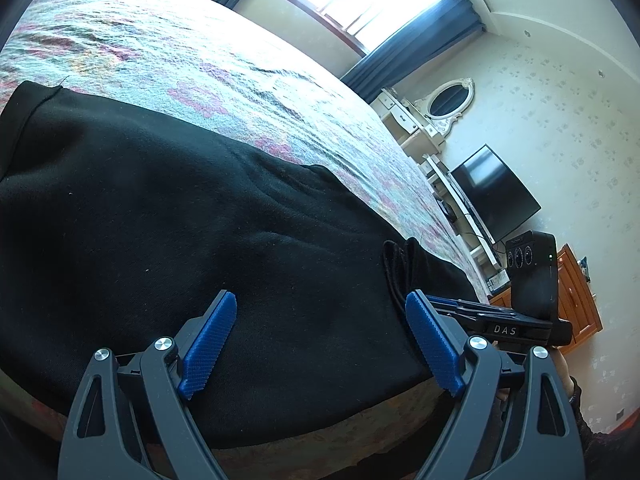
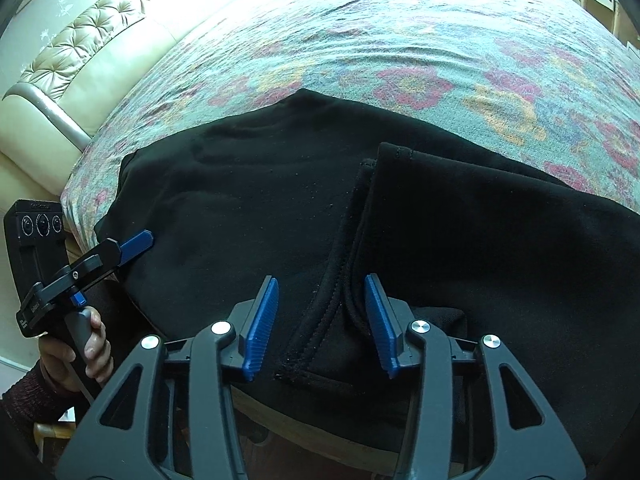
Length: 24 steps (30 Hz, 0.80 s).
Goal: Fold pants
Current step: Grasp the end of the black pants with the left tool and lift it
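Observation:
Black pants (image 1: 200,220) lie spread on the near part of a bed. In the right wrist view the pants (image 2: 240,200) have a layer folded over on the right (image 2: 500,248), and its hemmed edge (image 2: 352,240) runs toward me. My right gripper (image 2: 321,280) is open, its blue pads standing either side of that edge without pressing it. My left gripper (image 1: 320,298) is open wide just over the flat cloth with nothing between its pads. One blue finger (image 2: 136,242) of it shows at the pants' left edge. The right gripper's body (image 1: 500,328) sits by the bunched edge.
The bed's floral cover (image 2: 400,40) stretches beyond the pants. A beige tufted headboard (image 2: 80,60) stands at the left. A television (image 1: 496,196), a white dresser with an oval mirror (image 1: 448,100) and a wooden cabinet (image 1: 580,300) line the far wall. A hand (image 2: 92,344) holds the left gripper's handle.

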Available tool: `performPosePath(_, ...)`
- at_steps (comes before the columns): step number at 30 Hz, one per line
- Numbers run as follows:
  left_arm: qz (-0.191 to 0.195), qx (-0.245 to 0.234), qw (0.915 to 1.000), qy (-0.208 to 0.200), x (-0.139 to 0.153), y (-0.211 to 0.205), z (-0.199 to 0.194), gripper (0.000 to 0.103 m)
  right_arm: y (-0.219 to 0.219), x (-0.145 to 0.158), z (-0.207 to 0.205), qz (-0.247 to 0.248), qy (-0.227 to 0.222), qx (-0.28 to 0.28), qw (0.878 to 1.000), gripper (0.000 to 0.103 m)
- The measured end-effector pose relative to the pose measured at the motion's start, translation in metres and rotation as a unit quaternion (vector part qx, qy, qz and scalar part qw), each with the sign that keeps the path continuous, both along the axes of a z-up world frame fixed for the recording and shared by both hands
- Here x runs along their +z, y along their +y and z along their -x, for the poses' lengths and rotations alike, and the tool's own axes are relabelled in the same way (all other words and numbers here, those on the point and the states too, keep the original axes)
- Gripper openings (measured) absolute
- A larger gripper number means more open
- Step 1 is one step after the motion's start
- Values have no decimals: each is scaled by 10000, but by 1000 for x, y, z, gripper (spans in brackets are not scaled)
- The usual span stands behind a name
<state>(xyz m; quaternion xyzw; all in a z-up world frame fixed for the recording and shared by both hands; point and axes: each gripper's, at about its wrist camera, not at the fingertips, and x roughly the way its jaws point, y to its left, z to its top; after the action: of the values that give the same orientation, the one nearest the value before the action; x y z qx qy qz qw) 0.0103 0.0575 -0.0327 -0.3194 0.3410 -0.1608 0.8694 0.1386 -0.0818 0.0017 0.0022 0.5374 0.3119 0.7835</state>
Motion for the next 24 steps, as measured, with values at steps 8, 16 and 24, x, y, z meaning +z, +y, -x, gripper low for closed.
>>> performPosePath(8, 164, 33, 9999, -36, 0, 3, 1, 85, 2, -2, -1, -381, 195, -23, 9991, 64)
performPosePath(16, 334, 254, 9991, 7, 3, 10, 7, 85, 14, 31, 15, 235, -660, 28, 9975, 66)
performPosePath(24, 738, 773, 9942, 73, 15, 64, 25, 85, 39, 55, 28, -437, -671, 353, 9962, 75)
